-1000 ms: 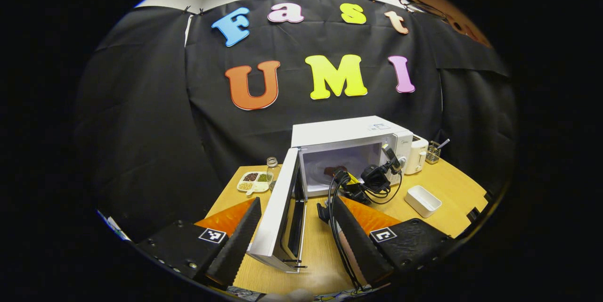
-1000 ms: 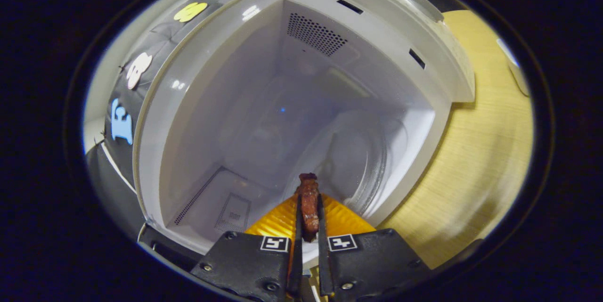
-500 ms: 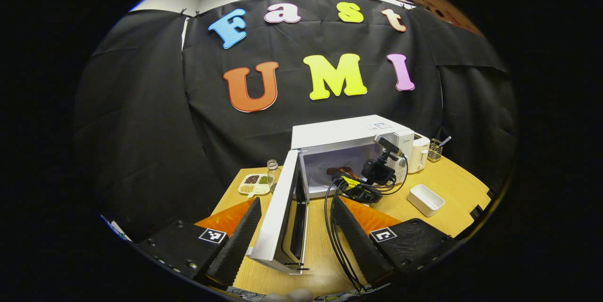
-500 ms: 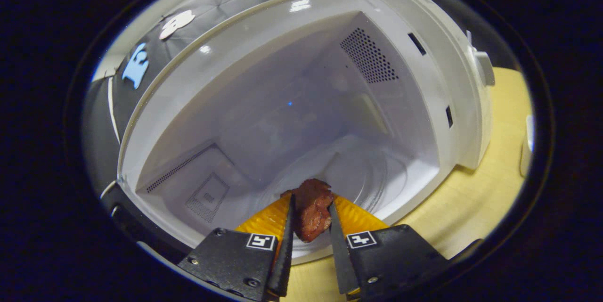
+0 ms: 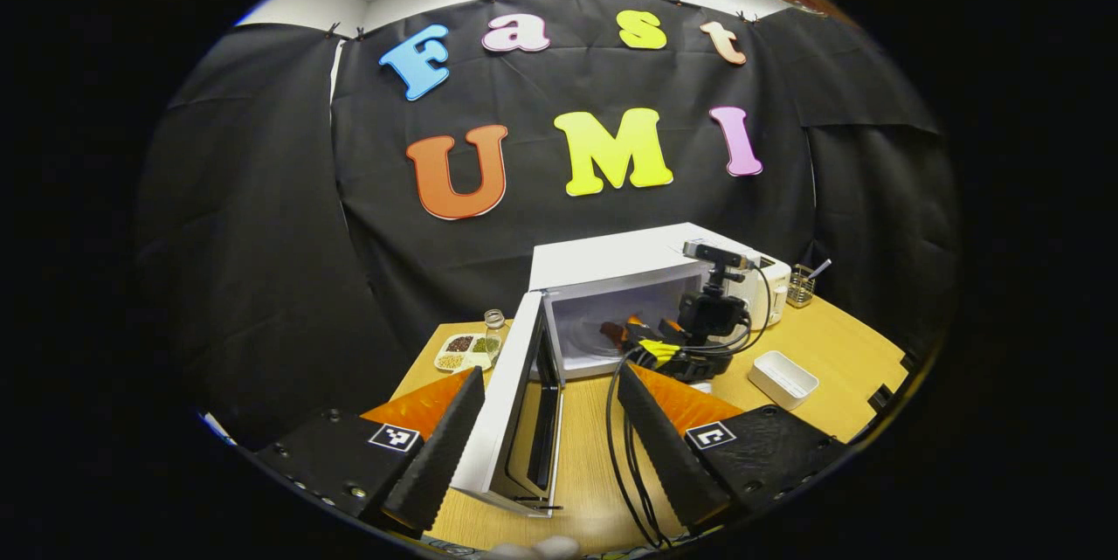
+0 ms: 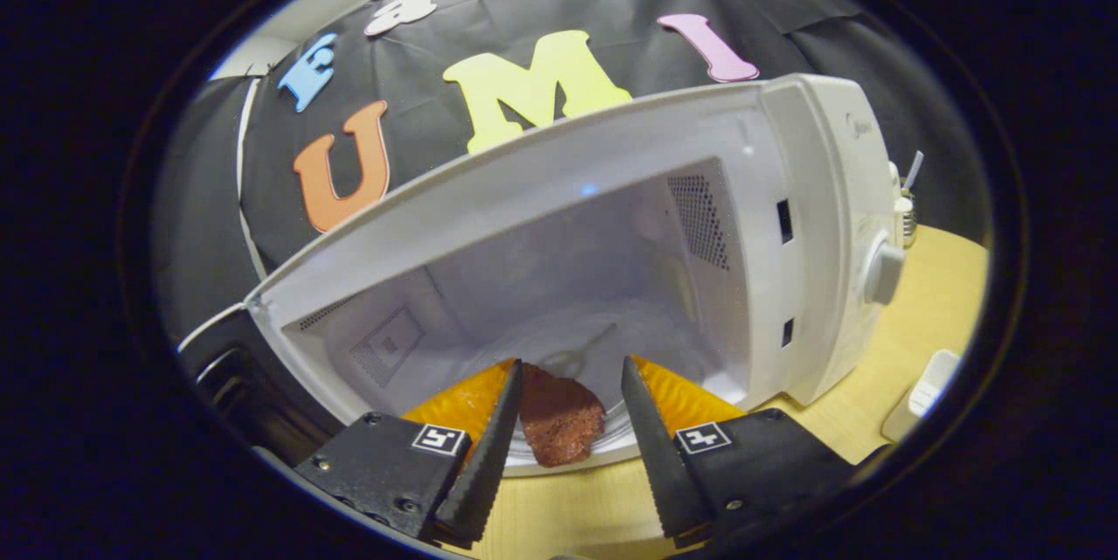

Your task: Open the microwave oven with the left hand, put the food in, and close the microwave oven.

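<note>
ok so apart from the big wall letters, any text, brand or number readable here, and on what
microwave: brand mark atop its control panel, too small and blurred to read.
left gripper: square pattern tags, no words.
right gripper: same kind of tags, no words.
Nothing else legible.

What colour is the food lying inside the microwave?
Dark reddish brown, like cooked meat, seen best in the right gripper view.

No readable text or numbers, microwave oven [image 6: 812, 237] badge too small, gripper [image 5: 546, 438] markers carry patterns, not words
</note>
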